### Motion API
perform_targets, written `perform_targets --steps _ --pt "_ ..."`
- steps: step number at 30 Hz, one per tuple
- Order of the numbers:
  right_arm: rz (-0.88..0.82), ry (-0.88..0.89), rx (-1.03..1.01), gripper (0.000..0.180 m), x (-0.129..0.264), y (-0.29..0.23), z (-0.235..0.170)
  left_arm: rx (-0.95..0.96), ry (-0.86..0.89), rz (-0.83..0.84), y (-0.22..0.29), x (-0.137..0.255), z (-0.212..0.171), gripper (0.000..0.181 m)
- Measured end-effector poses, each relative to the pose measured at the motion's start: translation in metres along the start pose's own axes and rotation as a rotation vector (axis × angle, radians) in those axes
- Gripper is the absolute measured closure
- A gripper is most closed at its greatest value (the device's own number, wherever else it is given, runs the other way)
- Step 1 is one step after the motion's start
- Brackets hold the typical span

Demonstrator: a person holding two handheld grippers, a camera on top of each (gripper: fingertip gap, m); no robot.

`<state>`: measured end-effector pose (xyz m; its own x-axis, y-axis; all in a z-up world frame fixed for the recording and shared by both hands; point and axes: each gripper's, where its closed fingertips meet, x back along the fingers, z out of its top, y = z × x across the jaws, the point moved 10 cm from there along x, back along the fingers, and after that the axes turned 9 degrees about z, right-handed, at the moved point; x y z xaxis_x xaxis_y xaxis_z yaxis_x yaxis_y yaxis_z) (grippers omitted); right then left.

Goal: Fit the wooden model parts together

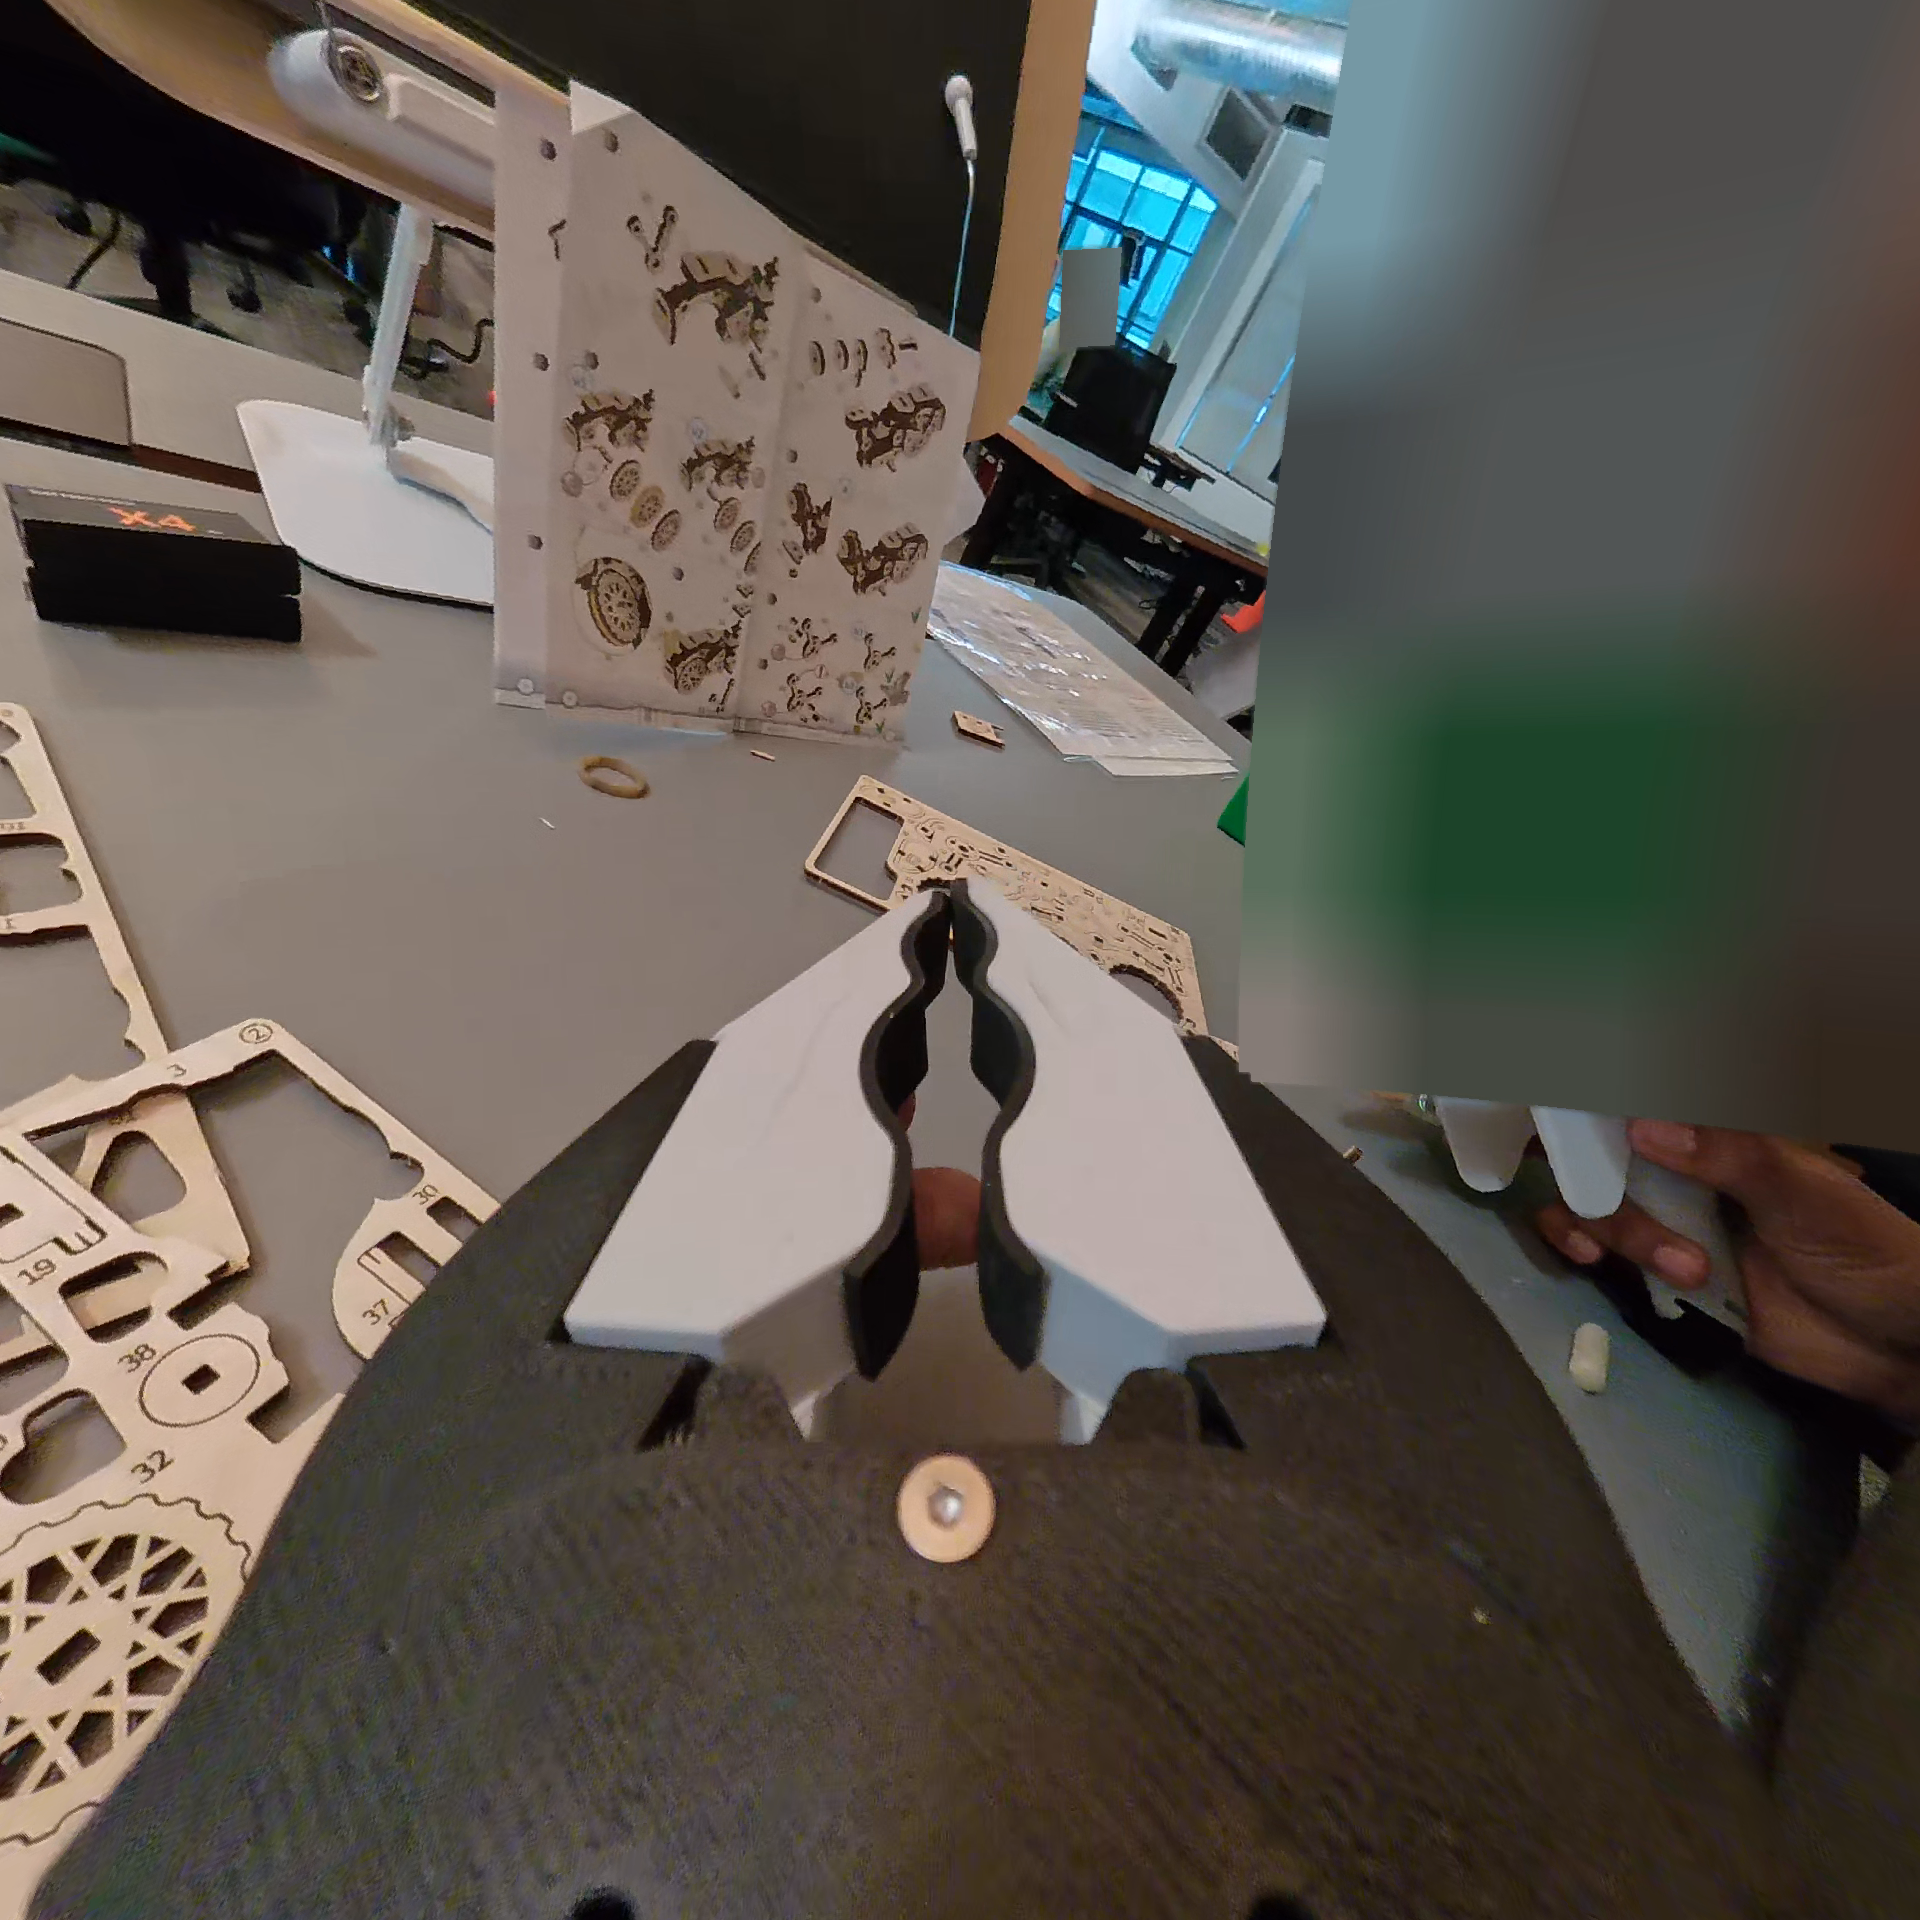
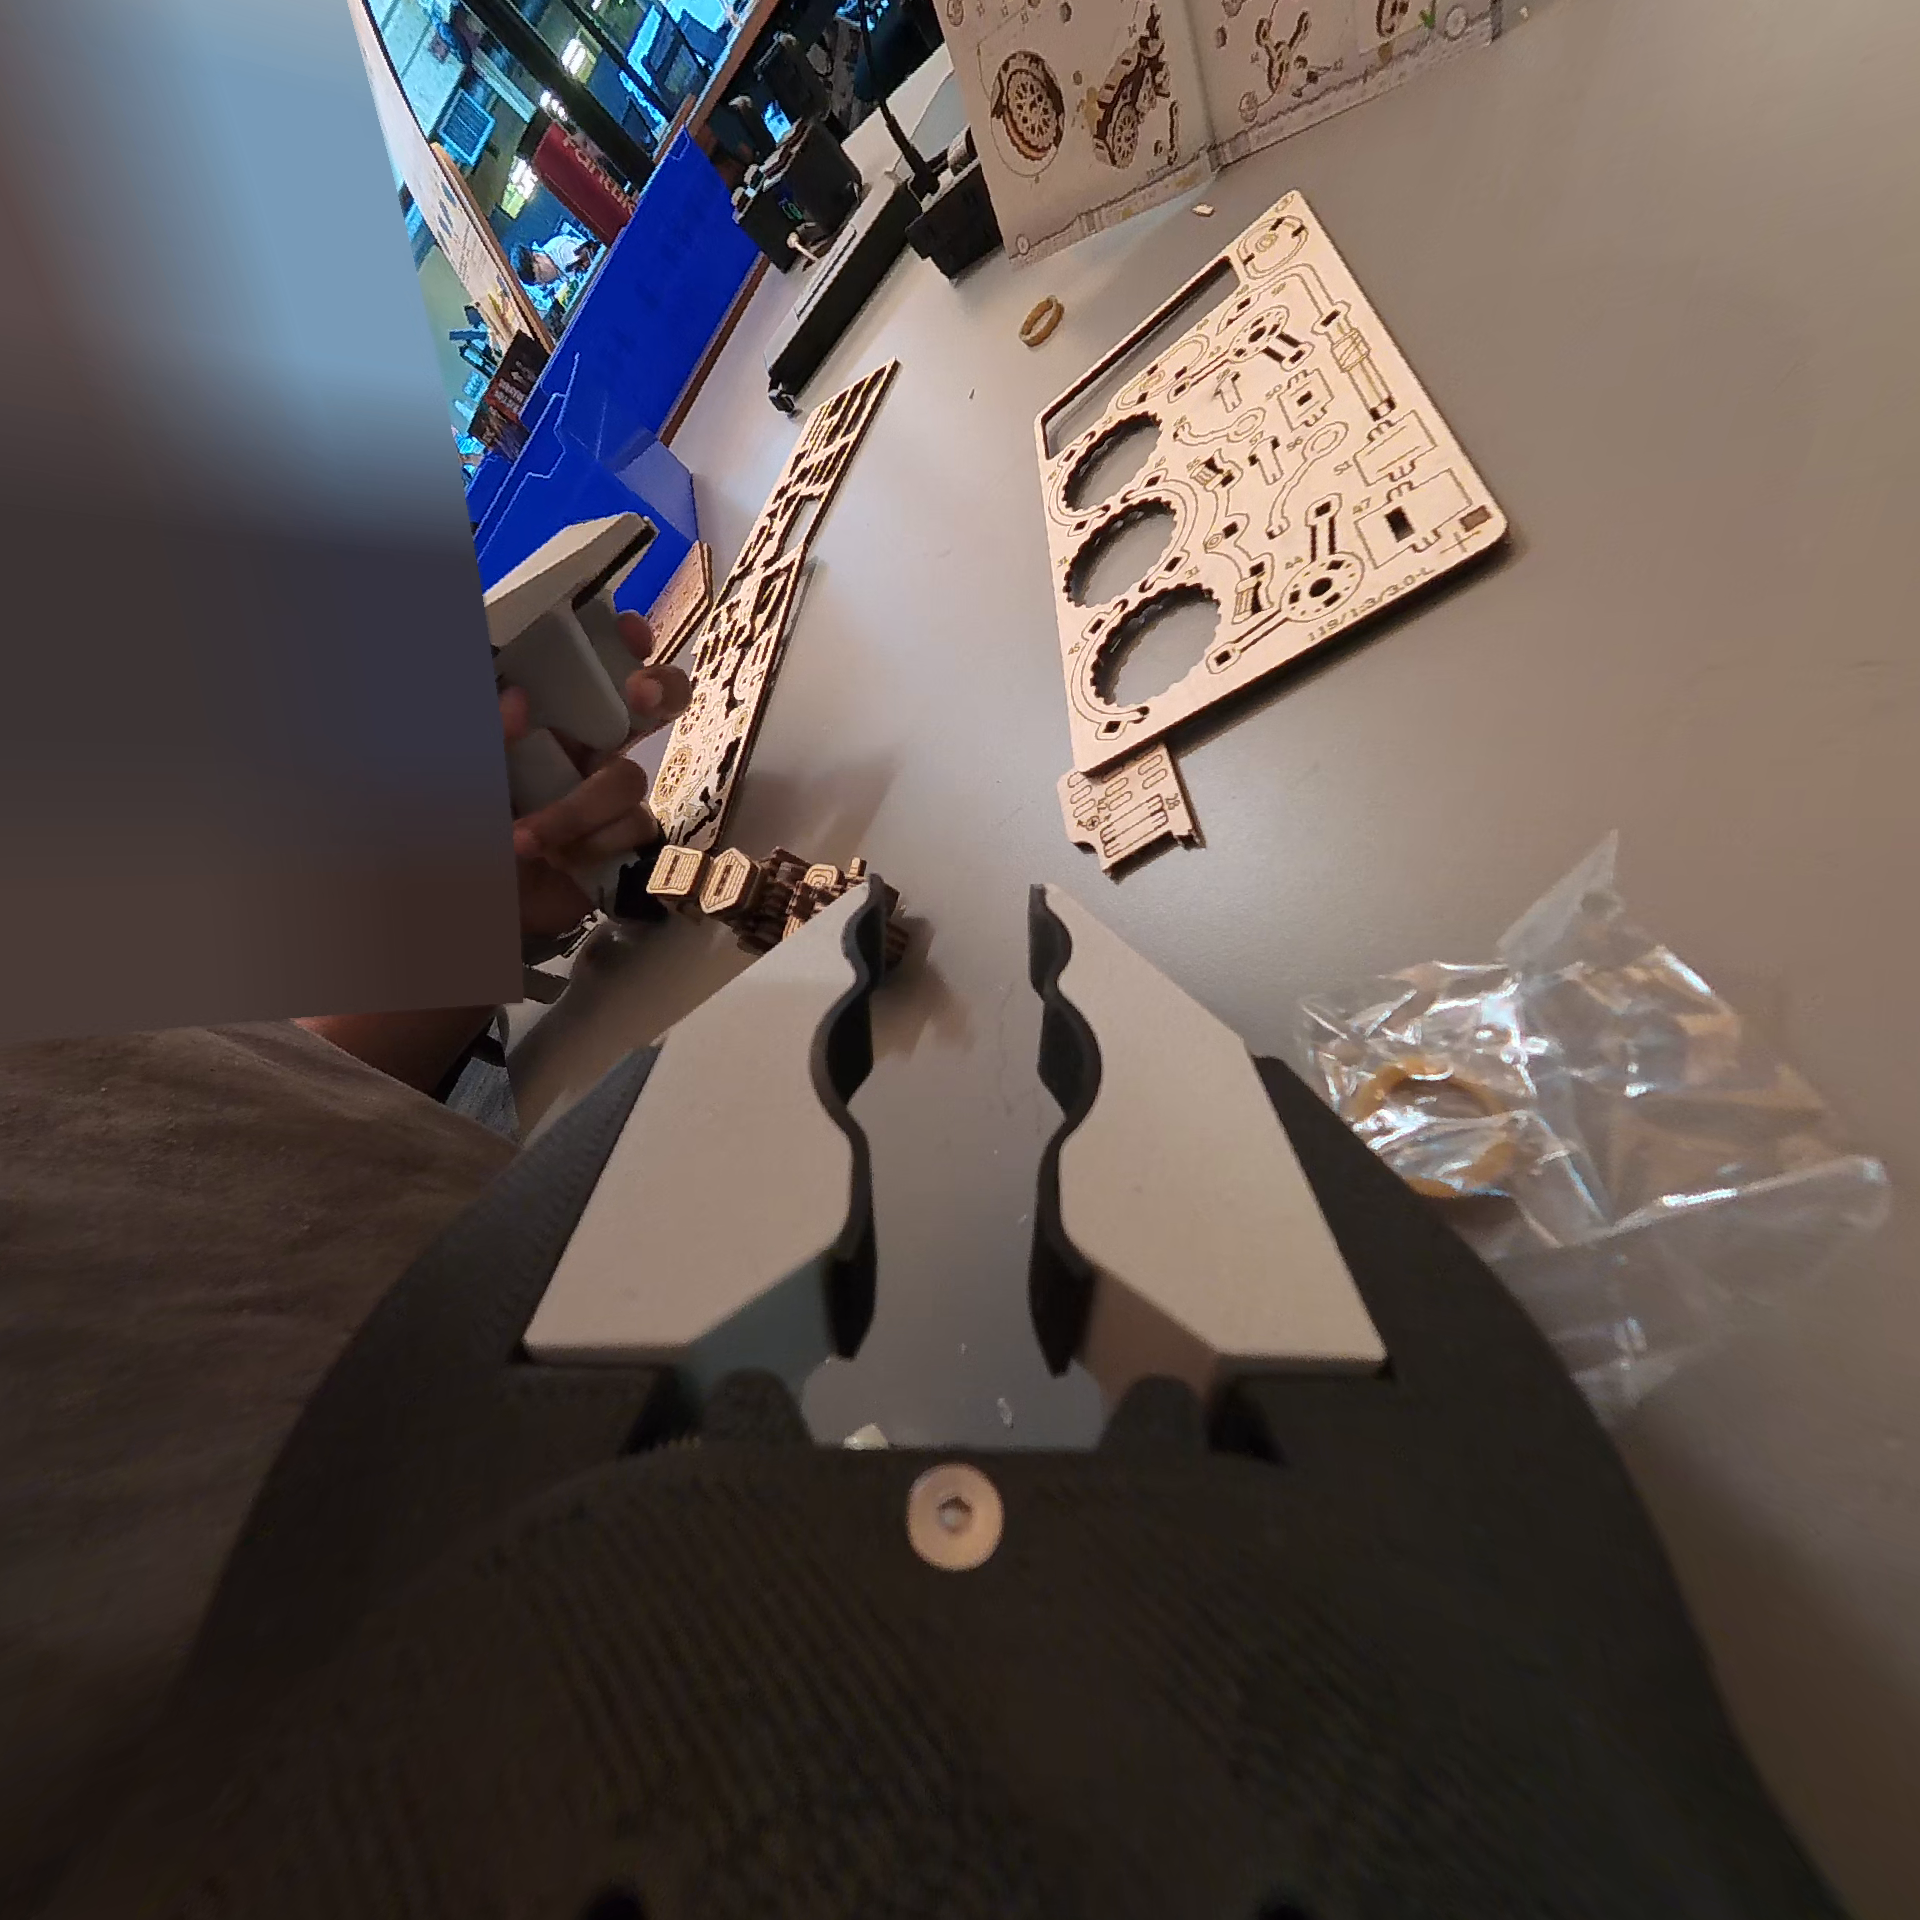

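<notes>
In the right wrist view my right gripper (image 2: 956, 914) is open and empty, low over the grey table (image 2: 935, 644). A small partly built wooden model (image 2: 758, 894) sits on the table just beyond its left fingertip, partly hidden by that finger. In the left wrist view my left gripper (image 1: 951, 906) is shut tip to tip, and I see nothing between its pads. It hovers above a cut wooden parts sheet (image 1: 1049, 894). More wooden sheets (image 1: 135, 1299) lie to its left. The same sheet with three round holes (image 2: 1268, 499) lies ahead of the right gripper.
A folded instruction sheet (image 1: 727, 468) stands at the back. Near it are a rubber ring (image 1: 613, 776), a black box (image 1: 156, 561) and a white lamp base (image 1: 364, 509). A clear bag of small parts (image 2: 1558, 1091) lies right of the right gripper. A broken-off wooden piece (image 2: 1132, 816) lies ahead.
</notes>
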<state>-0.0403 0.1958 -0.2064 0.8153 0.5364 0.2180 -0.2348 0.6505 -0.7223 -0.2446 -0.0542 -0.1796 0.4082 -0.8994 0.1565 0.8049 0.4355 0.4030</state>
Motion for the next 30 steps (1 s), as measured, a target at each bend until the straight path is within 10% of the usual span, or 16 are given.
perform_targets --steps 30 --pt "0.006 -0.005 -0.011 0.153 0.000 0.000 -0.001 0.012 -0.118 -0.152 0.019 -0.004 -0.011 0.181"
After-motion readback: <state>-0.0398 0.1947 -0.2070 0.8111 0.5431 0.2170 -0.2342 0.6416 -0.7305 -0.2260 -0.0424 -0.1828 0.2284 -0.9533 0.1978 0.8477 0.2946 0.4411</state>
